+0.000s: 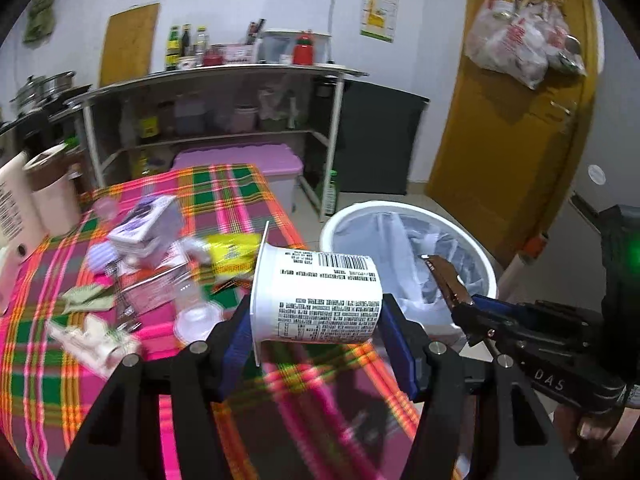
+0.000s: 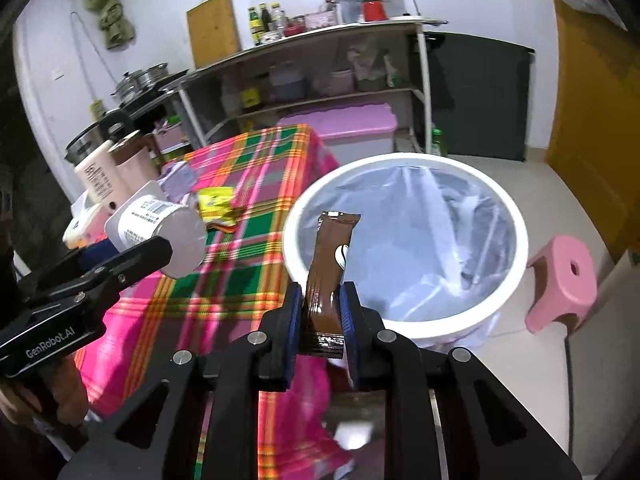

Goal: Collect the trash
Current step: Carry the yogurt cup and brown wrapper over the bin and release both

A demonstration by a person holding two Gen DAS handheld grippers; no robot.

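Observation:
My left gripper is shut on a white printed plastic cup, held on its side above the table's right edge; the same cup shows at the left of the right wrist view. My right gripper is shut on a brown sachet that stands up between its blue pads, just short of the bin's near rim. The white round bin with a clear liner stands on the floor right of the table. Loose trash lies on the plaid tablecloth: a purple carton, a yellow wrapper, torn papers.
A pink stool stands right of the bin. Beige bottles sit at the table's far left. Behind are a metal shelf with bottles and jars, a pink-lidded box, and a yellow door with a hanging bag.

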